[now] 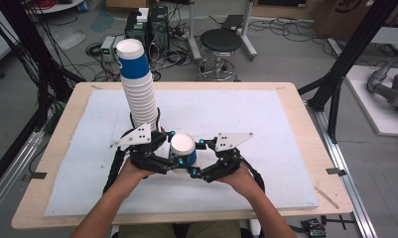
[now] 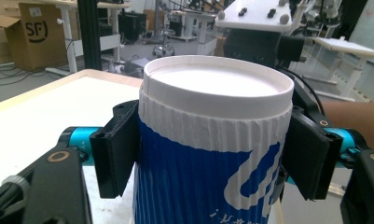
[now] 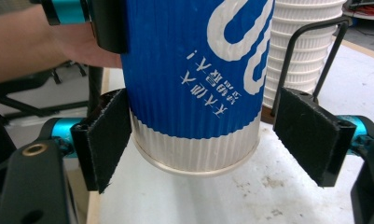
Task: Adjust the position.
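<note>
A blue and white ribbed paper cup stands upside down between both grippers, its flat white base on top. My left gripper is shut on the cup, one pad pressed against each side. My right gripper is open around the lower part of the cup: its left pad touches the wall and the right pad stands apart. The cup's rim hangs just above the mat. A tall stack of upturned cups leans behind the left gripper, with the right gripper beside it.
The white mat covers a wooden table. A black wire holder rings the foot of the stack. Beyond the table's far edge are a black stool and cables on the floor.
</note>
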Available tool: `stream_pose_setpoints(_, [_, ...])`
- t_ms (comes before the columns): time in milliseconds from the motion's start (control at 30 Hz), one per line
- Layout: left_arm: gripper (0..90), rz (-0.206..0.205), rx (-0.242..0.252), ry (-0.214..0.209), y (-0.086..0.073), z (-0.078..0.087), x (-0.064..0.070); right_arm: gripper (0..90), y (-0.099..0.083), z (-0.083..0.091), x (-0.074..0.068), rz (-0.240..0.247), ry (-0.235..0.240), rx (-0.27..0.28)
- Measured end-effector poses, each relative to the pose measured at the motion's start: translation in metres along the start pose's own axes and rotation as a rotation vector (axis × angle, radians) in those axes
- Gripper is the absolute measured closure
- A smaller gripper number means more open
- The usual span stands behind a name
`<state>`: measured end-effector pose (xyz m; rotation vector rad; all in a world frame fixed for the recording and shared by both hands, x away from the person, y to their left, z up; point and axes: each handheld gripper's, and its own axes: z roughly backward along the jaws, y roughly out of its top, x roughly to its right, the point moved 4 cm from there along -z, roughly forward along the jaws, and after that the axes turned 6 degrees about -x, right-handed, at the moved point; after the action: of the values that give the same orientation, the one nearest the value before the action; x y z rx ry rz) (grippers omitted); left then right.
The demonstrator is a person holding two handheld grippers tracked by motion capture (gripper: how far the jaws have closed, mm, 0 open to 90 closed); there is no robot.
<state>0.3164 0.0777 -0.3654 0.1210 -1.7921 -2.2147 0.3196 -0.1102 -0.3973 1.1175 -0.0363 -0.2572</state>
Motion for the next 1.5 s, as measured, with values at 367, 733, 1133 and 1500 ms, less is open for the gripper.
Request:
stream_pose_setpoints(367, [27.2, -0.012, -0.001, -0.013, 0.001, 0.001, 0.002, 22.3, 0.0, -0.006, -0.003, 0.024, 0.022, -0.012])
stream_pose_setpoints(733, [27.8, -0.007, -0.006, -0.002, -0.003, 0.003, 0.0, 29.4, 0.001, -0.006, -0.003, 0.065, -0.016, -0.042])
stream_pose_setpoints(1133, [24.5, -0.009, -0.013, 0.043, -0.005, -0.001, 0.0, 32.6, 0.001, -0.002, -0.002, 0.083, -0.034, -0.079])
stream_pose_setpoints(1500, [15.0, 0.013, -0.074, 0.048, -0.005, 0.002, -0.002, 32.2, 0.002, 0.008, 0.002, 0.102, -0.059, -0.143])
